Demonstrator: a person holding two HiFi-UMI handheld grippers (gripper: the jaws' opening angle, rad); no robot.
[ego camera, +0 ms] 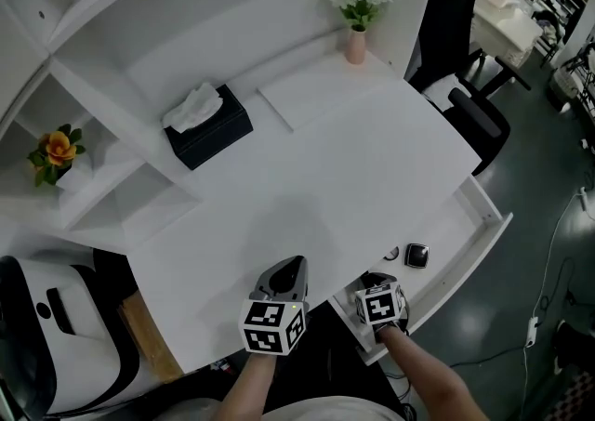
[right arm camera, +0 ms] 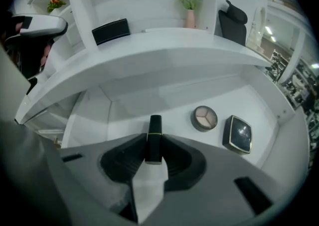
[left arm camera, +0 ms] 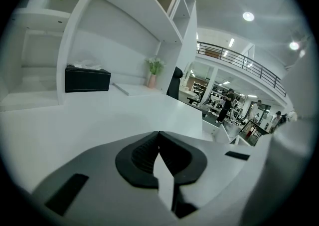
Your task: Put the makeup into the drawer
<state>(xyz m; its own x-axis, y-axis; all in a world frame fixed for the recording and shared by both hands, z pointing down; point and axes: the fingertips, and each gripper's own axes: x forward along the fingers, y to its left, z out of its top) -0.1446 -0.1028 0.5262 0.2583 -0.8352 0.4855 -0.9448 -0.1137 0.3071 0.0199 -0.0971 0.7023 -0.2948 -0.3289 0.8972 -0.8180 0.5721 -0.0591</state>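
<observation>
Black lipstick (right arm camera: 155,126) is pinched between the jaws of the right gripper (right arm camera: 153,144) and pointed down over the drawer (right arm camera: 124,115), so it can be laid beside the round compact (right arm camera: 205,118) and square compact (right arm camera: 238,133). The left gripper (left arm camera: 159,142) is closed on nothing, idle over the desk (left arm camera: 99,120).

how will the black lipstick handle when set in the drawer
The lipstick looks rigid and small, so it is probably light. Its smooth slim body, pinched in the right tool, may slip. Stood upright on the drawer floor, it would probably tip.
</observation>
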